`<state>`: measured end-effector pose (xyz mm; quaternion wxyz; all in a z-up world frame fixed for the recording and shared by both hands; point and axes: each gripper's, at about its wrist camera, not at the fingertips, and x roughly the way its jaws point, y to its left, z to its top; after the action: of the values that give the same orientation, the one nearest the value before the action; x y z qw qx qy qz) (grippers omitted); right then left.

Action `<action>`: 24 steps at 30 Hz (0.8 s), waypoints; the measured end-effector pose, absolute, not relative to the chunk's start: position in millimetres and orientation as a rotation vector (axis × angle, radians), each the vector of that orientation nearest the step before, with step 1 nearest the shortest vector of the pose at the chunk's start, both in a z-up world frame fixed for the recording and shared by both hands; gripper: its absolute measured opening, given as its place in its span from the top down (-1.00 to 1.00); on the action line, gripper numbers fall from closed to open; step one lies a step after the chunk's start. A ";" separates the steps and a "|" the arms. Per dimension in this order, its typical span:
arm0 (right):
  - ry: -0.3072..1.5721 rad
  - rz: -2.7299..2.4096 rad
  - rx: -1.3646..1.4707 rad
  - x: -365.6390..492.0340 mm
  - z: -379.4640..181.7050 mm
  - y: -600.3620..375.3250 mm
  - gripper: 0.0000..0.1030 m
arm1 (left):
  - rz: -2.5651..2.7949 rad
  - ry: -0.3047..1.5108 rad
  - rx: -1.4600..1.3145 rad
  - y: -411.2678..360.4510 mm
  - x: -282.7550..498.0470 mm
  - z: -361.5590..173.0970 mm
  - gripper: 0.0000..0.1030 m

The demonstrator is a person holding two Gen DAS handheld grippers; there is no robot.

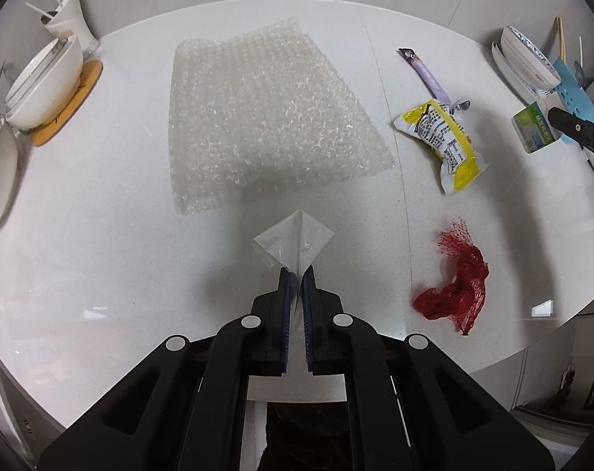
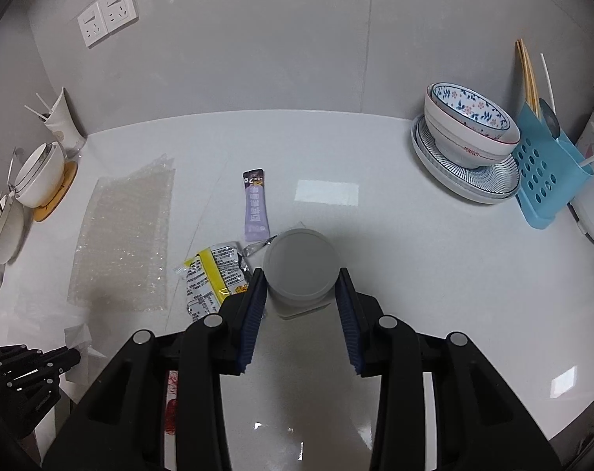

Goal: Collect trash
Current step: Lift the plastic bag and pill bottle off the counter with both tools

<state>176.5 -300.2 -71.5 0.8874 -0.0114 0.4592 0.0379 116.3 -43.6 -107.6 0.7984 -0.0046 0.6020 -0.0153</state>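
Observation:
My left gripper (image 1: 297,273) is shut on a small piece of clear plastic film (image 1: 293,237), which sticks out past the tips above the white table (image 1: 101,259). Beyond it a sheet of bubble wrap (image 1: 273,117) lies flat. To the right lie a yellow snack packet (image 1: 444,141), a purple sachet (image 1: 428,74) and a red mesh net (image 1: 460,290). My right gripper (image 2: 301,274) is shut on a small container with a round grey-white lid (image 2: 301,267), held above the table just right of the yellow packet (image 2: 210,278) and the purple sachet (image 2: 255,208).
White bowls on a wooden coaster (image 1: 67,106) and a cup with straws (image 1: 67,15) stand at the left. Patterned bowls on a plate (image 2: 469,145) and a blue utensil rack (image 2: 544,172) stand at the right. The wall (image 2: 257,39) is behind and the table's front edge is near.

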 end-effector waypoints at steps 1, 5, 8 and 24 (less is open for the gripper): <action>0.949 0.081 -0.026 174.0 -69.2 -299.5 0.32 | -0.033 1.289 -0.009 -44.1 115.8 -105.7 0.90; 0.931 0.100 -0.021 159.8 -57.9 -294.6 0.32 | -0.036 1.277 -0.007 -46.7 112.9 -98.5 0.91; 0.918 0.109 -0.021 149.0 -49.5 -292.6 0.32 | -0.034 1.267 0.000 -49.2 109.9 -92.3 0.90; 0.864 0.160 -0.039 94.7 -17.6 -281.7 0.33 | -0.024 1.219 -0.009 -53.6 91.2 -71.0 0.91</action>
<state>94.7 -281.7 -17.6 0.9048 -0.0189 0.4183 0.0774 91.2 -53.6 -71.0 0.8197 -0.0043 0.5726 -0.0114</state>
